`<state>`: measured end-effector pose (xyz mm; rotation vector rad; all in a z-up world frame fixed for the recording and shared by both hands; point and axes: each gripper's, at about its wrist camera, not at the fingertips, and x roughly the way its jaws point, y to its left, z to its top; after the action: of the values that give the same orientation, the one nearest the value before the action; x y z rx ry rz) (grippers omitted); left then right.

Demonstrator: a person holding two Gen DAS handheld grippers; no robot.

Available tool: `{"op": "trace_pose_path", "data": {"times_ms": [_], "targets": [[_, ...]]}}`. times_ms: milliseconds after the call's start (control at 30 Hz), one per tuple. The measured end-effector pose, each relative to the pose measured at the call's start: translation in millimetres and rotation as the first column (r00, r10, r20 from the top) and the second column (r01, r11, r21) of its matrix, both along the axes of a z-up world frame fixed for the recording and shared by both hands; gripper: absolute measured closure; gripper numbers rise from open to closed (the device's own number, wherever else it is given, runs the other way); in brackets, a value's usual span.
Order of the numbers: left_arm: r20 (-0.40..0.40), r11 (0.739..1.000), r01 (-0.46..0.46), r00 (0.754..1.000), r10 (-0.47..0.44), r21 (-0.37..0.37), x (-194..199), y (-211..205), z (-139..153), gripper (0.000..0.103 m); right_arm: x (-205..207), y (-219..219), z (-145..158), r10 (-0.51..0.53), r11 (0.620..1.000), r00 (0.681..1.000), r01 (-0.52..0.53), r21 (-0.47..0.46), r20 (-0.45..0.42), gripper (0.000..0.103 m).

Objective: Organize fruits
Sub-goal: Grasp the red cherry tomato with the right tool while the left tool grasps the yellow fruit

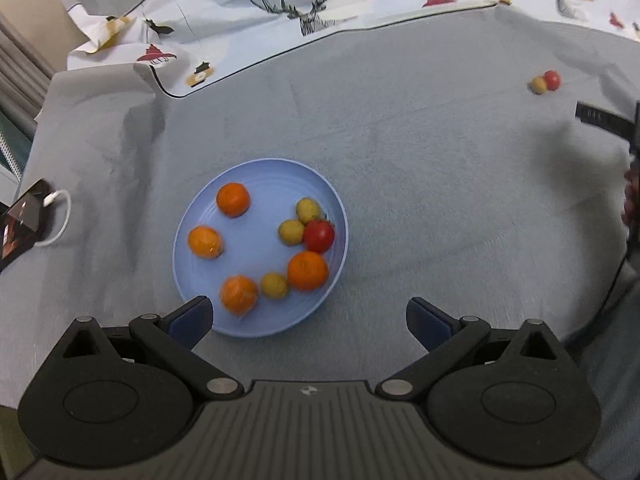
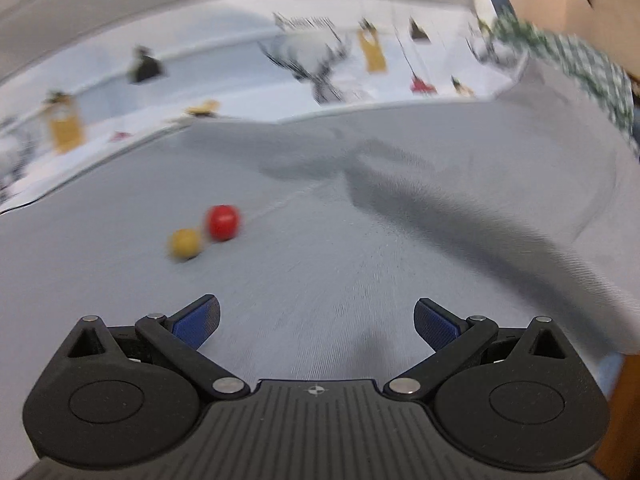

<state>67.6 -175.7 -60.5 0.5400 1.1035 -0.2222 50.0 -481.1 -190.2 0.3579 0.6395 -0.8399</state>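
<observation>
From the left wrist view, the left tool (image 1: 309, 316) hangs above the grey-covered table (image 1: 420, 184) with its fingers spread wide and nothing between them. Just beyond its left finger sits the blue plate (image 1: 264, 184), holding four oranges, three small yellow-green fruits and one tomato (image 1: 318, 235). Two stragglers lie well apart from it toward the far right corner: a small yellow fruit (image 1: 538, 85) touching a red tomato (image 1: 552, 80). A phone on a white cable (image 1: 56, 216) rests at the left edge.

From the right wrist view, blurred, the right tool (image 2: 316, 322) is also spread and empty, facing that same pair: the yellow fruit (image 2: 185, 243) and red tomato (image 2: 223, 222) sit ahead and to its left on open cloth. Both look light, round and prone to rolling; the tomato seems soft-skinned, so a gentle pinch across its widest part suits best. Bare cloth surrounds them, though a fold rises along the right edge.
</observation>
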Motion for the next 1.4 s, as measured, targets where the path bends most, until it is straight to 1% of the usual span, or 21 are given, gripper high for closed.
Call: {"op": "trace_pose_path", "data": {"times_ms": [100, 167, 233, 367, 400, 433, 467, 500, 533, 600, 667, 733, 800, 900, 1033, 1167, 1200, 1267, 1300, 1333, 1400], "targets": [[-0.036, 1.0, -0.003, 0.999, 0.004, 0.027, 21, -23, -14, 0.0, 35, -28, -22, 0.001, 0.999, 1.0, -0.001, 0.034, 0.005, 0.001], [-0.051, 0.999, 0.002, 0.999, 0.0, 0.043, 34, -39, -22, 0.0, 55, -35, -31, 0.049, 0.998, 0.999, -0.049, 0.027, 0.016, 0.0], [-0.043, 0.998, 0.021, 0.999, -0.018, 0.054, 45, -58, -29, 0.0, 76, -33, -34, 0.093, 0.995, 0.996, -0.093, -0.038, 0.004, 0.0], [-0.018, 0.996, 0.071, 0.997, -0.07, 0.056, 62, -98, -40, 0.0, 99, -30, -36, 0.139, 0.985, 0.99, -0.14, -0.099, -0.019, 0.003], [-0.016, 0.995, 0.085, 0.996, -0.084, 0.051, 66, -110, -43, 0.0, 99, -30, -36, 0.145, 0.984, 0.989, -0.146, -0.1, -0.015, 0.009], [-0.012, 0.994, 0.102, 0.995, -0.102, 0.037, 70, -123, -46, 0.0, 97, -29, -34, 0.154, 0.983, 0.988, -0.153, -0.102, -0.004, 0.027], [-0.005, 0.993, 0.12, 0.993, -0.12, 0.02, 74, -134, -49, 0.0, 97, -31, -31, 0.172, 0.977, 0.985, -0.172, -0.122, -0.006, 0.068], [0.007, 0.99, 0.141, 0.99, -0.141, 0.001, 79, -151, -53, 0.0, 95, -31, -27, 0.184, 0.972, 0.983, -0.186, -0.144, -0.024, 0.071], [0.019, 0.987, 0.162, 0.987, -0.162, -0.021, 83, -165, -55, 0.0, 93, -35, -26, 0.166, 0.974, 0.985, -0.17, -0.148, -0.035, 0.072], [0.032, 0.976, 0.204, 0.979, -0.202, -0.07, 92, -193, -60, 0.0, 80, -50, -23, 0.098, 0.99, 0.995, -0.096, -0.101, 0.01, 0.072], [0.027, 0.963, 0.237, 0.971, -0.236, -0.127, 100, -224, -68, 0.0, 66, -69, -22, -0.011, 0.995, 1.0, 0.011, -0.097, 0.003, 0.072], [0.004, 0.945, 0.271, 0.962, -0.274, -0.182, 107, -258, -79, 0.0, 48, -88, -22, -0.099, 0.993, 0.995, 0.1, -0.055, 0.03, 0.071], [-0.024, 0.931, 0.302, 0.949, -0.313, -0.206, 111, -287, -91, 0.0, 30, -102, -23, -0.164, 0.986, 0.985, 0.165, -0.008, 0.054, 0.071], [-0.064, 0.913, 0.341, 0.93, -0.363, -0.224, 117, -326, -109, 0.0, 16, -113, -25, -0.196, 0.98, 0.975, 0.192, 0.051, 0.1, 0.071], [-0.117, 0.899, 0.353, 0.912, -0.392, -0.258, 122, -357, -126, 0.0, 14, -115, -28, -0.213, 0.976, 0.971, 0.206, 0.071, 0.11, 0.071], [-0.152, 0.904, 0.309, 0.919, -0.364, -0.294, 132, -374, -133, 0.001, 19, -116, -27, -0.214, 0.976, 0.972, 0.208, 0.063, 0.099, 0.071], [-0.162, 0.905, 0.289, 0.922, -0.351, -0.311, 134, -376, -134, 0.007, 19, -116, -27, -0.214, 0.976, 0.972, 0.209, 0.061, 0.099, 0.071], [-0.204, 0.909, 0.251, 0.922, -0.329, -0.333, 141, -380, -136, 0.031, 19, -117, -27, -0.218, 0.975, 0.971, 0.212, 0.061, 0.098, 0.071], [-0.214, 0.914, 0.247, 0.921, -0.325, -0.321, 142, -382, -137, 0.047, 20, -117, -27, -0.218, 0.975, 0.971, 0.213, 0.058, 0.096, 0.071], [-0.191, 0.916, 0.262, 0.925, -0.328, -0.303, 141, -383, -136, 0.079, 21, -117, -27, -0.219, 0.975, 0.971, 0.214, 0.055, 0.094, 0.071], [-0.213, 0.914, 0.272, 0.915, -0.342, -0.301, 139, -382, -135, 0.079, 21, -115, -27, -0.221, 0.975, 0.971, 0.217, 0.05, 0.091, 0.071]]}}
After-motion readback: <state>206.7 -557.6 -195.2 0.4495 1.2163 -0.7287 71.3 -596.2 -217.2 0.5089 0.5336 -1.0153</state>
